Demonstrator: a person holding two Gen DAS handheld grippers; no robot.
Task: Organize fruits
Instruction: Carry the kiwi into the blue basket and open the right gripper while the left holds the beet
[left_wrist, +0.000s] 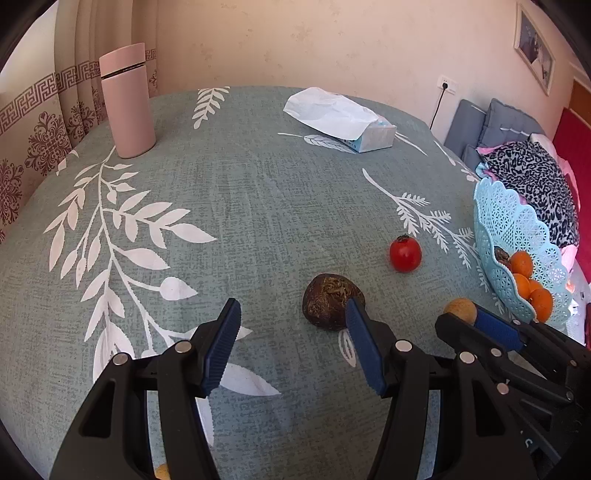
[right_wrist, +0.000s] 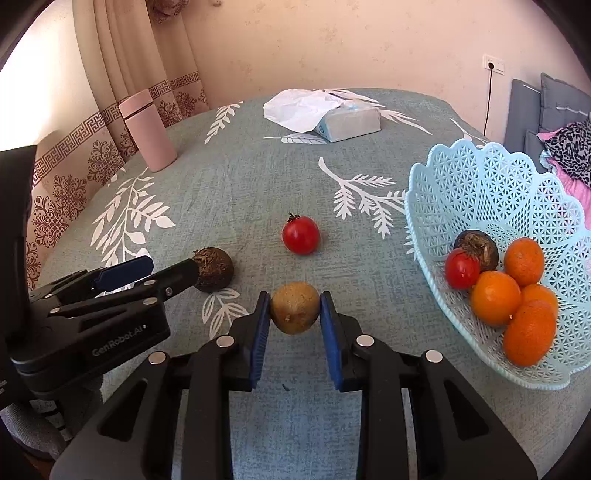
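My right gripper (right_wrist: 294, 314) is shut on a tan round fruit (right_wrist: 294, 312), held just over the cloth; it also shows in the left wrist view (left_wrist: 460, 309). My left gripper (left_wrist: 291, 317) is open and empty, its right finger beside a dark brown fruit (left_wrist: 328, 304), also in the right wrist view (right_wrist: 214, 269). A red tomato (left_wrist: 405, 253) (right_wrist: 301, 235) lies loose on the cloth. The light blue lattice basket (right_wrist: 476, 184) (left_wrist: 517, 236) at right holds several oranges (right_wrist: 495, 297), a tomato (right_wrist: 461, 268) and a dark fruit (right_wrist: 476, 245).
A pink flask (left_wrist: 127, 99) (right_wrist: 147, 131) stands at the far left. A tissue pack (left_wrist: 343, 118) (right_wrist: 325, 114) lies at the back. The table (left_wrist: 258, 184) has a teal leaf-print cloth. Cushions and clothes (left_wrist: 532, 177) lie beyond the right edge.
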